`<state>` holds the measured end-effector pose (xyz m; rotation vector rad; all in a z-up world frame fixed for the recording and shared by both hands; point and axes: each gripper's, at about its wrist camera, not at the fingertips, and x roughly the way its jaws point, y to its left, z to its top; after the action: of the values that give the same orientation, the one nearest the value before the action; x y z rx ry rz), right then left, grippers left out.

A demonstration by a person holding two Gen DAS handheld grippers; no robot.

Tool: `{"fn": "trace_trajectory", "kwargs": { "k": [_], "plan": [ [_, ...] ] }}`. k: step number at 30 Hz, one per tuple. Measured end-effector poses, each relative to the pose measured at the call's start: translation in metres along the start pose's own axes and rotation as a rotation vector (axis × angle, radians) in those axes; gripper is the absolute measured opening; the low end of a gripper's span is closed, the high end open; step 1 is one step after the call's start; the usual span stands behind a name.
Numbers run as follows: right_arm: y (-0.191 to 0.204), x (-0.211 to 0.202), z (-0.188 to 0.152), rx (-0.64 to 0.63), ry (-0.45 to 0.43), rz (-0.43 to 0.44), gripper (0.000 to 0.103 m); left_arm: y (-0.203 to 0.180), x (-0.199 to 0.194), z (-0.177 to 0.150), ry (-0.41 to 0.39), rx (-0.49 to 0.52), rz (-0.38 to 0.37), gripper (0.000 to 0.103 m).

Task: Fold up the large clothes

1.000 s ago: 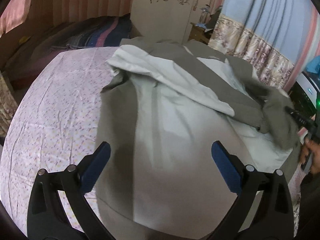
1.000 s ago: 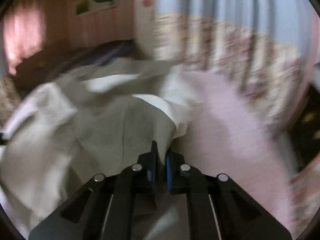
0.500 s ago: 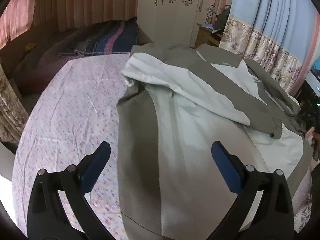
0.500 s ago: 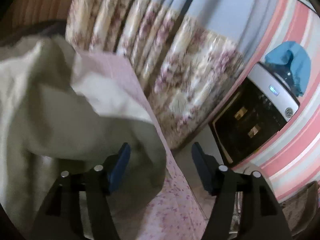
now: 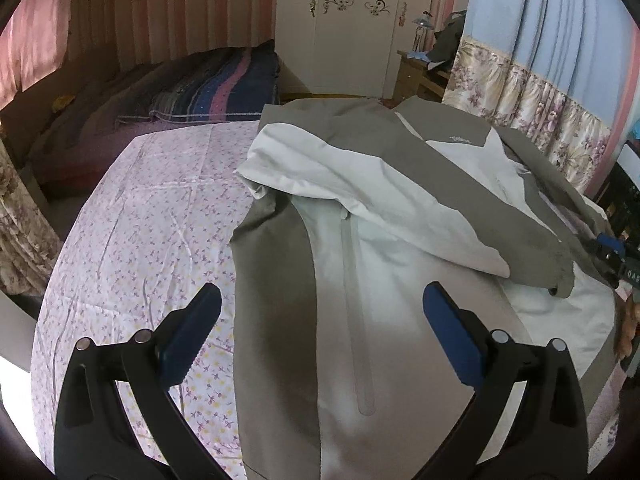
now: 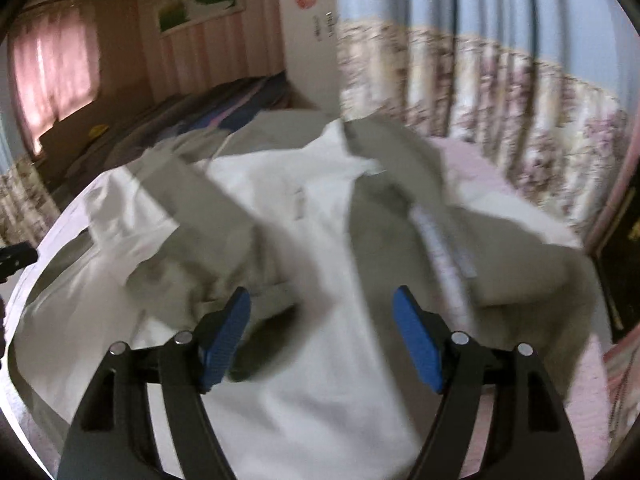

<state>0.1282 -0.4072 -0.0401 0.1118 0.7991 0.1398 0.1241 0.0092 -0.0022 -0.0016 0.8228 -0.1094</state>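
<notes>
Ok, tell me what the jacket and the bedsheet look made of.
Jacket: looks like a smooth synthetic shell, maybe nylon or polyester, matte grey and white panels with soft, broad folds.
Bedsheet: seems thin woven cotton, matte, with a small floral print and fine creases.

Left wrist cam: looks down-forward over its tongs [image 5: 322, 330], close above the jacket [image 5: 400, 288] on the bed [image 5: 140, 232], wardrobe [image 5: 352, 28] behind. Right wrist cam: same tilt, from the curtain [image 6: 480, 92] side, blurred. Both share the jacket.
</notes>
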Motion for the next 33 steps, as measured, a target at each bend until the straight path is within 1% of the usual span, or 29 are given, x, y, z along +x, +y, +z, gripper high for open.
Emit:
{"fn": "trace_trajectory", "kwargs": {
  "k": [2, 5, 7, 8, 9, 10, 11, 12, 13, 15, 17, 19, 21, 23, 26, 27, 29, 31, 32, 33],
  "plan": [
    [0.008, 0.010, -0.003, -0.004, 0.021, 0.026, 0.074, 0.000, 0.002, 0.000, -0.003, 0.001, 0.015, 0.100],
    [0.016, 0.027, -0.007, -0.016, 0.082, 0.050, 0.074, 0.001, 0.007, 0.001, 0.002, -0.010, 0.020, 0.100],
    [0.020, 0.040, -0.010, -0.016, 0.136, 0.094, 0.077, 0.002, 0.010, 0.002, 0.008, -0.010, 0.019, 0.100],
    [0.022, 0.046, -0.010, -0.021, 0.159, 0.108, 0.076, 0.002, 0.011, 0.002, 0.009, -0.009, 0.019, 0.100],
    [0.027, 0.049, -0.010, -0.045, 0.161, 0.112, 0.069, 0.002, 0.012, 0.003, 0.011, -0.005, 0.020, 0.100],
    [0.032, 0.050, -0.009, -0.081, 0.154, 0.108, 0.042, 0.002, 0.014, 0.005, 0.011, 0.002, 0.019, 0.100],
    [0.035, 0.049, -0.007, -0.112, 0.149, 0.107, 0.031, 0.002, 0.014, 0.006, 0.011, 0.010, 0.019, 0.100],
    [0.037, 0.046, -0.001, -0.138, 0.139, 0.106, 0.023, 0.001, 0.015, 0.008, 0.011, 0.017, 0.021, 0.100],
    [0.038, 0.044, 0.005, -0.161, 0.127, 0.109, 0.019, 0.001, 0.016, 0.011, 0.010, 0.028, 0.024, 0.100],
    [0.037, 0.036, 0.022, -0.219, 0.074, 0.059, 0.016, 0.002, 0.018, 0.020, -0.001, 0.053, 0.043, 0.100],
    [0.028, 0.033, 0.046, -0.256, 0.004, -0.029, 0.016, 0.004, 0.020, 0.034, -0.022, 0.074, 0.062, 0.100],
    [0.016, 0.036, 0.068, -0.283, -0.044, -0.096, 0.016, 0.006, 0.023, 0.049, -0.047, 0.088, 0.083, 0.100],
    [0.007, 0.045, 0.088, -0.321, -0.090, -0.157, 0.016, 0.008, 0.030, 0.069, -0.074, 0.089, 0.095, 0.100],
    [0.002, 0.061, 0.101, -0.364, -0.123, -0.179, 0.016, 0.008, 0.043, 0.089, -0.090, 0.089, 0.111, 0.100],
    [-0.006, 0.092, 0.110, -0.383, -0.107, -0.193, 0.017, 0.004, 0.067, 0.115, -0.109, 0.096, 0.127, 0.100],
    [-0.010, 0.106, 0.113, -0.388, -0.091, -0.192, 0.018, 0.002, 0.077, 0.122, -0.108, 0.096, 0.138, 0.100],
    [-0.016, 0.129, 0.116, -0.394, -0.058, -0.206, 0.020, -0.002, 0.102, 0.134, -0.098, 0.099, 0.135, 0.100],
    [-0.019, 0.144, 0.120, -0.385, -0.040, -0.203, 0.025, -0.006, 0.127, 0.140, -0.062, 0.109, 0.161, 0.100],
    [-0.019, 0.148, 0.120, -0.386, -0.039, -0.202, 0.026, -0.007, 0.145, 0.141, -0.025, 0.112, 0.171, 0.100],
    [-0.020, 0.153, 0.120, -0.406, -0.036, -0.211, 0.027, -0.007, 0.163, 0.140, 0.012, 0.119, 0.199, 0.100]
  ]
}}
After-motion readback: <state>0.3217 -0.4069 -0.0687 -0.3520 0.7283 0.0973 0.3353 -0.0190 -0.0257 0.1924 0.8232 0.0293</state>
